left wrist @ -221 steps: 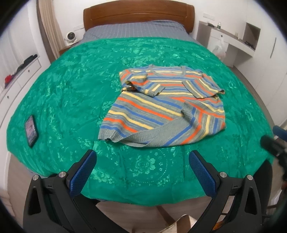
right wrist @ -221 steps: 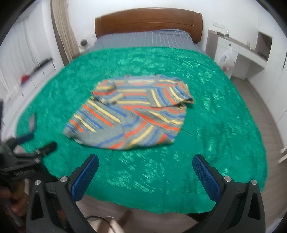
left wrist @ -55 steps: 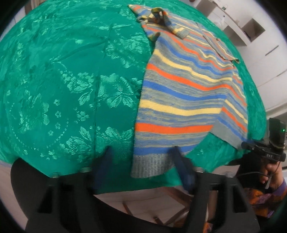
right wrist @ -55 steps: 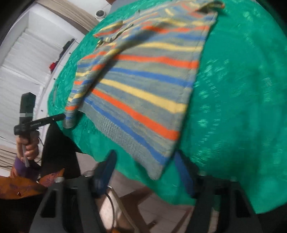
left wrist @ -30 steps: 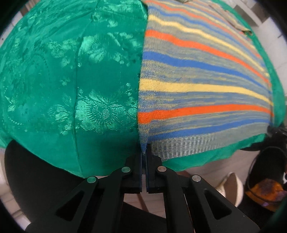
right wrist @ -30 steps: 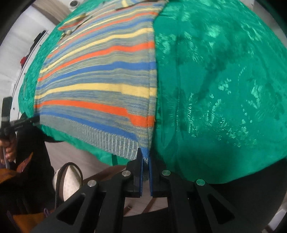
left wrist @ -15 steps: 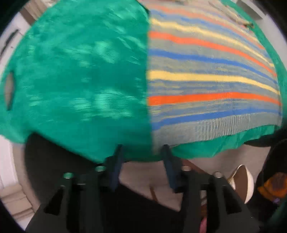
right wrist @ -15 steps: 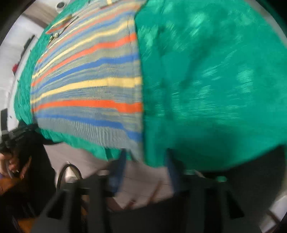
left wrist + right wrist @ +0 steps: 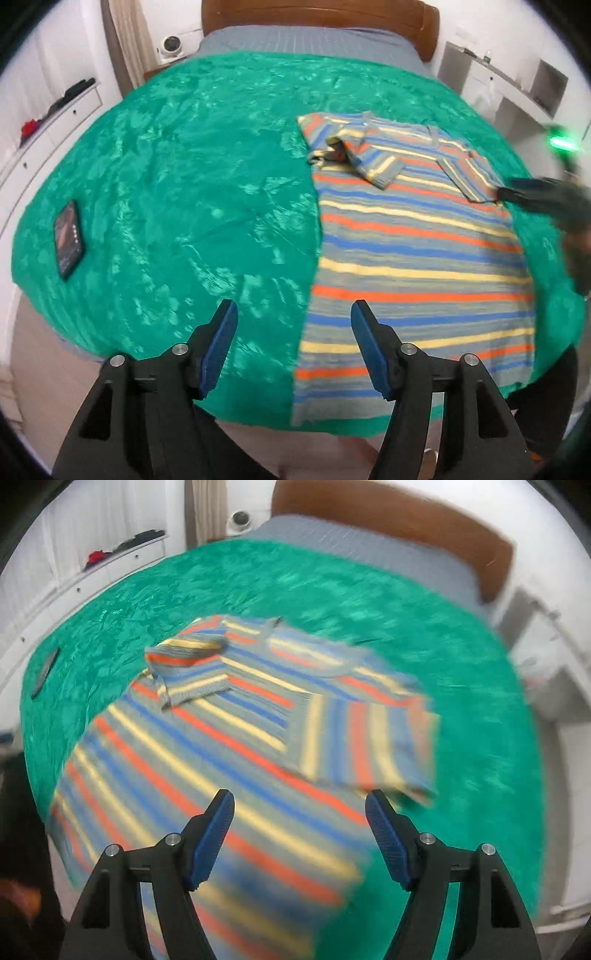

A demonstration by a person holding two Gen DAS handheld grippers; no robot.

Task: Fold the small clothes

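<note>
With both sleeves folded in over its chest, the striped sweater point(image 9: 417, 254) lies flat on the green bedspread point(image 9: 177, 192), body stretched toward the foot of the bed, ribbed hem just past the bed's near edge. Collar points to the wooden headboard point(image 9: 317, 16).

Left gripper point(image 9: 291, 349): jaws have just been opening, now spread apart, nothing between them, blue pads clear of the fabric. It hangs above the near edge of the bed, over the sweater's left side seam; the right-hand finger overlaps the striped fabric in view, the left-hand one sits over bare bedspread.

Right gripper point(image 9: 299, 836): jaws have also just been opening, spread wide, nothing pinched. It hovers over the lower body of the sweater, near its right side; the view is motion-blurred. In the left wrist view this gripper shows as a dark blurred shape at the right edge, with a green light above it.

A phone point(image 9: 68, 240) lies on the bedspread, well apart from the sweater, far left. White drawers point(image 9: 48, 122) stand along the left wall.
</note>
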